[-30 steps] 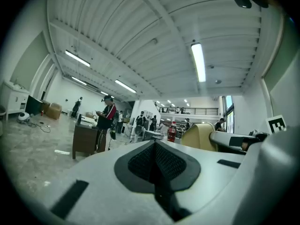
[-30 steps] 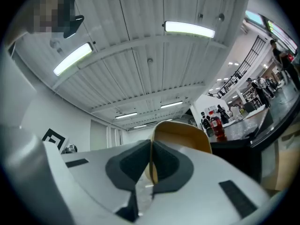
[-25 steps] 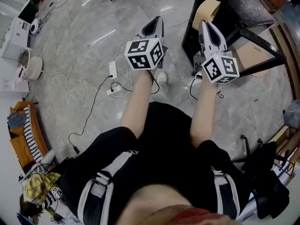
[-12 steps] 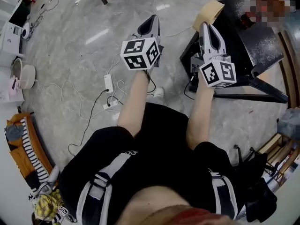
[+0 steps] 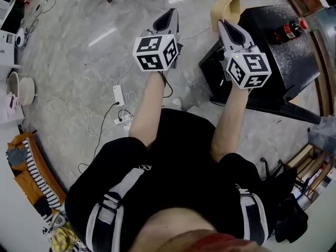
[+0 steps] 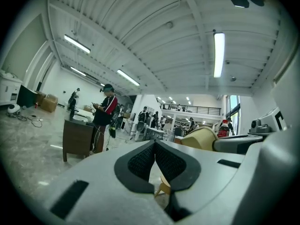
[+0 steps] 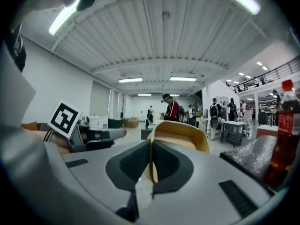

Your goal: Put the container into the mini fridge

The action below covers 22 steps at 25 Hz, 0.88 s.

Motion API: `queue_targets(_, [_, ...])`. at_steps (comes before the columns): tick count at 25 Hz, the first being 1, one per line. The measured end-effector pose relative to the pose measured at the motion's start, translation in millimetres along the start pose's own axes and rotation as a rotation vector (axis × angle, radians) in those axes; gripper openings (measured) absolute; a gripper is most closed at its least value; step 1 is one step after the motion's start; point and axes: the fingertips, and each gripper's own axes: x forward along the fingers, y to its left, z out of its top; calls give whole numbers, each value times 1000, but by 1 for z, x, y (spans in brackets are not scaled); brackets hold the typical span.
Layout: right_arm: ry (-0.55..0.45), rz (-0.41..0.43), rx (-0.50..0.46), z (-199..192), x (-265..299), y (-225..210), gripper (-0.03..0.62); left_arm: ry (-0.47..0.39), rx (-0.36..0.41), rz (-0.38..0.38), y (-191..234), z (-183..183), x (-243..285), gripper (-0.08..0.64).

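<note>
The only container I can pick out is a red-capped cola bottle [image 5: 287, 31], standing upright on the black table [image 5: 273, 62] towards its far right corner; whether it is the one meant, I cannot tell. My right tongs [image 5: 227, 26] hover at the table's left edge, well apart from the bottle, pads pressed together with nothing between them. Just beyond the table's far left corner a tan curved shell [image 5: 226, 7] rises, directly ahead of those tongs. My left tongs [image 5: 170, 14] hang further left of the table, over the grey marbled floor [image 5: 79, 62], also closed on nothing. A white power strip [image 5: 118, 94] and cables lie on the floor well left of the table.
</note>
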Motion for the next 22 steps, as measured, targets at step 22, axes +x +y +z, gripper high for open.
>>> queue_targets(22, [825, -263, -177, -167, -83, -103, 20, 113, -40, -224, -76, -56, 83, 8])
